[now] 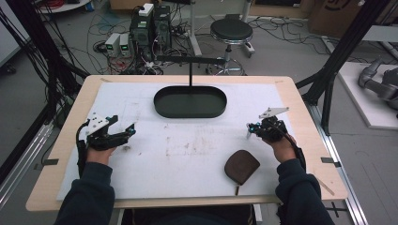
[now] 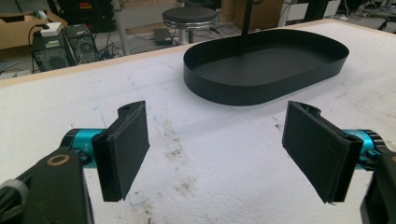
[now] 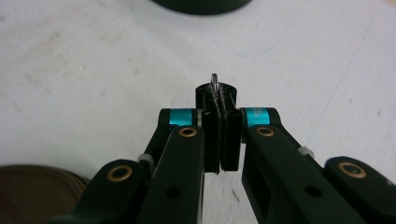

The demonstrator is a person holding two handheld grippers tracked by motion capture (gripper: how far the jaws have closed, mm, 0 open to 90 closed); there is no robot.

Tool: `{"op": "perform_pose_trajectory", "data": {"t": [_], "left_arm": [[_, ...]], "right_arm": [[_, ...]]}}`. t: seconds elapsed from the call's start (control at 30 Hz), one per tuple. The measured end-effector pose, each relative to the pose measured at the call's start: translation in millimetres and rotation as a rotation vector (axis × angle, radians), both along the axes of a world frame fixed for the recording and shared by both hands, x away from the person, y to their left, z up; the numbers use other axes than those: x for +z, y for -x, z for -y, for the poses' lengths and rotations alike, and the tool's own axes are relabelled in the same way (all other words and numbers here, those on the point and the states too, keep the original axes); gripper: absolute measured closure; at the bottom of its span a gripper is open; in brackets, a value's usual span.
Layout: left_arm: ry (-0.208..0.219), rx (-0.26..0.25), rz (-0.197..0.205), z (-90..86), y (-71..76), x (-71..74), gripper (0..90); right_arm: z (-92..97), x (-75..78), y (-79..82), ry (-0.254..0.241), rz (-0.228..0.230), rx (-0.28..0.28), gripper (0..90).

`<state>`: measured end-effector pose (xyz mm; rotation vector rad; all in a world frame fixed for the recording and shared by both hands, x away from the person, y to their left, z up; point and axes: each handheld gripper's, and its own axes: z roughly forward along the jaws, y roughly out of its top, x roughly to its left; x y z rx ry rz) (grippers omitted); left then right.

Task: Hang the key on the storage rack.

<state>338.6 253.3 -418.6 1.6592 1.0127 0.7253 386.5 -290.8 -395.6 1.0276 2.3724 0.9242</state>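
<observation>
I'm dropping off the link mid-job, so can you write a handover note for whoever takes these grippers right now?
Left gripper: open, holding nothing, over the white mat at the left.
Right gripper: shut on a small silvery piece. Only its tip shows above the pads, so I cannot tell what it is.
Brown pouch: flat on the mat, near right, beside the right hand.
Black tray with its crossbar stand: far centre, nothing in it.
Done: the piece is gripped.
Left: probably carry it to the tray or stand and release it.
</observation>
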Motion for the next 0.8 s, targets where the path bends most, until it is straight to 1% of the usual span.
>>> {"op": "perform_pose_trajectory", "data": {"t": [0.07, 0.1, 0.13, 0.17, 0.2, 0.23, 0.27, 0.3, 0.33, 0.4, 0.43, 0.47, 0.5, 0.53, 0.57, 0.63, 0.67, 0.7, 0.73, 0.77, 0.8], "left_arm": [[-0.002, 0.0, -0.001, 0.1, 0.1, 0.0, 22.8], [0.001, -0.001, 0.0, 0.1, 0.0, -0.1, 22.8], [0.001, -0.001, 0.0, 0.1, 0.0, -0.1, 22.8], [-0.001, -0.001, -0.001, -0.3, 0.0, -0.2, 22.8], [0.0, 0.0, -0.001, -0.4, -0.1, -0.3, 22.8], [0.0, 0.0, -0.001, -0.4, -0.1, -0.3, 22.8], [-0.001, -0.001, -0.002, -0.6, -0.2, -0.3, 22.8], [-0.001, -0.001, -0.002, -0.7, -0.3, -0.4, 22.8], [0.002, 0.0, 0.0, -0.7, -0.4, -0.6, 22.8], [0.004, 0.0, -0.001, -0.9, -0.2, -0.8, 22.8], [-0.001, -0.001, -0.001, -1.3, -0.3, -0.8, 22.8], [0.001, -0.001, -0.002, -1.4, -0.1, -0.8, 22.8], [0.001, -0.001, -0.002, -1.5, -0.1, -0.9, 22.8], [0.0, -0.001, -0.002, -1.6, 0.0, -0.9, 22.8], [0.001, -0.001, -0.001, -1.8, -0.1, -1.0, 22.9], [-0.001, -0.001, -0.001, -2.6, 0.0, -1.0, 22.8], [0.004, -0.001, 0.0, -3.1, 0.1, -1.2, 22.8], [0.004, -0.001, 0.0, -3.1, 0.1, -1.2, 22.9], [0.002, 0.001, 0.0, -3.8, 0.2, -1.2, 22.9], [0.005, 0.0, 0.0, -4.2, 0.4, -1.2, 22.9], [0.005, 0.004, 0.001, -4.9, 0.5, -1.2, 22.9]], "right_arm": [[-2.1, 7.4, -4.9, -0.014, 0.014, 0.01, 90.0], [-3.1, 11.1, -8.2, -0.035, 0.026, 0.019, 90.0], [-3.1, 11.1, -8.2, -0.035, 0.026, 0.019, 90.0], [-6.8, 19.0, -15.9, -0.049, 0.039, 0.031, 90.0], [-9.1, 22.6, -20.2, -0.057, 0.046, 0.039, 90.0], [-11.6, 26.5, -24.8, -0.061, 0.045, 0.044, 90.0], [-14.3, 30.3, -29.9, -0.061, 0.054, 0.049, 90.0], [-14.3, 30.3, -29.9, -0.061, 0.054, 0.049, 90.0], [-20.6, 38.9, -40.9, -0.075, 0.07, 0.078, 90.0], [-26.5, 45.7, -49.4, -0.073, 0.09, 0.1, 90.0], [-26.5, 45.7, -49.4, -0.073, 0.09, 0.1, 90.0], [-29.8, 49.5, -54.1, -0.077, 0.102, 0.114, 90.0], [-37.0, 58.0, -65.5, -0.088, 0.133, 0.147, 90.0], [-37.0, 58.0, -65.5, -0.088, 0.133, 0.147, 90.0], [-39.6, 60.6, -69.6, -0.089, 0.144, 0.157, 90.0], [-48.3, 68.3, -81.9, -0.096, 0.18, 0.18, 90.0], [-55.4, 74.3, -91.2, -0.097, 0.201, 0.181, 90.0], [-58.4, 77.2, -97.0, -0.108, 0.211, 0.189, 90.0], [-58.4, 77.2, -97.0, -0.108, 0.211, 0.189, 90.0], [-62.1, 80.8, -103.0, -0.108, 0.202, 0.185, 90.0], [-68.0, 84.9, -112.5, -0.112, 0.233, 0.183, 90.0]]}}
